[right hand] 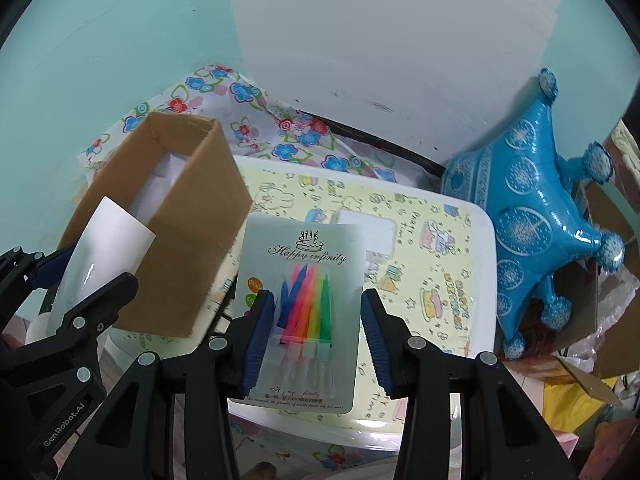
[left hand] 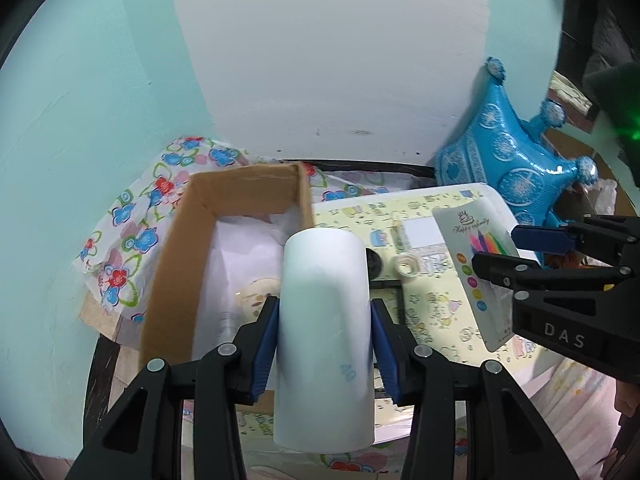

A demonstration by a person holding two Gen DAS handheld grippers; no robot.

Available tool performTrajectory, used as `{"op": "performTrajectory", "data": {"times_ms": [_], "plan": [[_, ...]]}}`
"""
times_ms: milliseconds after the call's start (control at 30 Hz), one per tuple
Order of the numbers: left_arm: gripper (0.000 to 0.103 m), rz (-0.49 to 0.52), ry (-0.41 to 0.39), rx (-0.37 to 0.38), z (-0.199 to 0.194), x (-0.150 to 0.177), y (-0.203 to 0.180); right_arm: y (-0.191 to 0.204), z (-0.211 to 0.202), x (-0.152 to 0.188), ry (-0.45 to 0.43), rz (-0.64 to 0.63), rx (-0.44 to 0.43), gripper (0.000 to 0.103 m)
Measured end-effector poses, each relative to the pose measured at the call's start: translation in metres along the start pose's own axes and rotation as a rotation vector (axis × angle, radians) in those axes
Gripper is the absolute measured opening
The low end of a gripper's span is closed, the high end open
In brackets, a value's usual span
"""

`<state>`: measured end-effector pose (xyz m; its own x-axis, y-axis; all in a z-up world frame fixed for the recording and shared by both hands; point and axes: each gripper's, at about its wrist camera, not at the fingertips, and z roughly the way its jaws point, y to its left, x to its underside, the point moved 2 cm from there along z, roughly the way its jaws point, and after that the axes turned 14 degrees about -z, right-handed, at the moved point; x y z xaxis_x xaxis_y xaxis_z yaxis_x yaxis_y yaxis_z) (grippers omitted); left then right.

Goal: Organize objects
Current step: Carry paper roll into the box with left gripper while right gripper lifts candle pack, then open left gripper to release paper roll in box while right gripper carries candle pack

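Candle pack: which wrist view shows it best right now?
The right wrist view: the candle pack faces the camera, held between the right gripper pads, with candles and print readable. The left wrist view shows it only obliquely at the side, partly hidden by that gripper.

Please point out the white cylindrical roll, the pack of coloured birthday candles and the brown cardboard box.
White cylindrical roll [left hand: 324, 320]: left wrist view, middle of its side.
Pack of coloured birthday candles [right hand: 306, 304]: right wrist view, on the candles.
Brown cardboard box [right hand: 188, 248]: right wrist view, outer side wall.

candle pack [right hand: 298, 312]: "Happy infinity" | right gripper [left hand: 516, 254]: "DAS" | left gripper [right hand: 64, 276]: "GenRobot.AI"
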<state>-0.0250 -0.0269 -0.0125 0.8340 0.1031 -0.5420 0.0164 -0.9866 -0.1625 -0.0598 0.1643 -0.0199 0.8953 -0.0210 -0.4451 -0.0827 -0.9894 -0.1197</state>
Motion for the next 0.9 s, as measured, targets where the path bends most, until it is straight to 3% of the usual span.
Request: {"op": "performTrajectory", "data": {"times_ms": [533,900], "plan": [[0.045,-0.061,0.034,-0.056,0.032,-0.021,0.083,0.062,0.014,-0.051,0.000,-0.036,-0.019,0.047],[0.045,-0.057,0.089,-0.045,0.067,-0.017,0.085,0.074,0.026,-0.064,0.010,-0.040,0.001,0.047]]}}
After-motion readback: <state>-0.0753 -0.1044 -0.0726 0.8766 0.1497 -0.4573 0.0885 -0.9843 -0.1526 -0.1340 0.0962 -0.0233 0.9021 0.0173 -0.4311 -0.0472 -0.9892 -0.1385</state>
